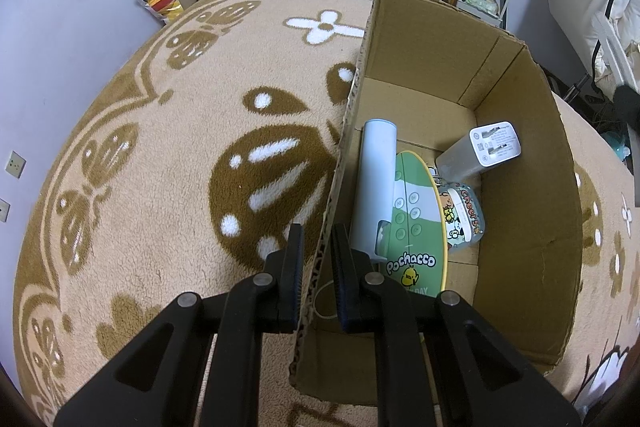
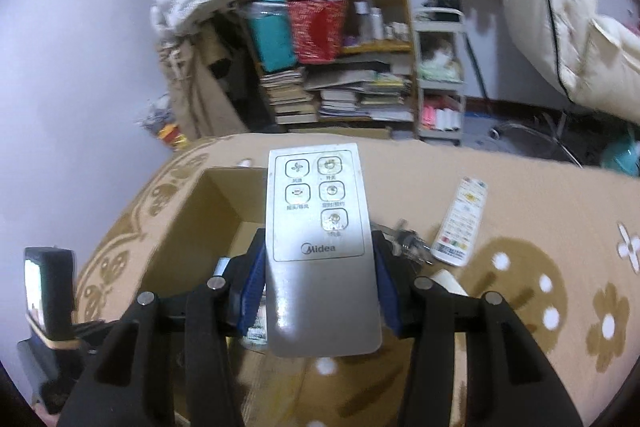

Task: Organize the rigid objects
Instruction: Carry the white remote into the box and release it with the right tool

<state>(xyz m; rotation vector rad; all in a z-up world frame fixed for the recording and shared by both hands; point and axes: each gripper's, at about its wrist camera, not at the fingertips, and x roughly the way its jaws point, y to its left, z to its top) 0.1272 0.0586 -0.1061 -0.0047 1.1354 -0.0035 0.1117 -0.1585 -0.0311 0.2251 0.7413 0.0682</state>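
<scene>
My left gripper (image 1: 317,251) is shut on the left wall of an open cardboard box (image 1: 520,211), one finger outside and one inside. In the box lie a pale blue cylinder (image 1: 374,183), a green Pochacco case (image 1: 416,227), a white charger (image 1: 478,151) and a small clear printed case (image 1: 464,217). My right gripper (image 2: 320,279) is shut on a silver Midea remote (image 2: 322,239) and holds it above the box (image 2: 216,211). A white remote (image 2: 460,221) with coloured buttons lies on the carpet to the right.
A beige carpet with brown patterns (image 1: 180,147) covers the surface. A small dark metal object (image 2: 408,239) lies beside the white remote. Behind stand a cluttered bookshelf (image 2: 340,67), a white cart (image 2: 440,75), hanging coats and the wall.
</scene>
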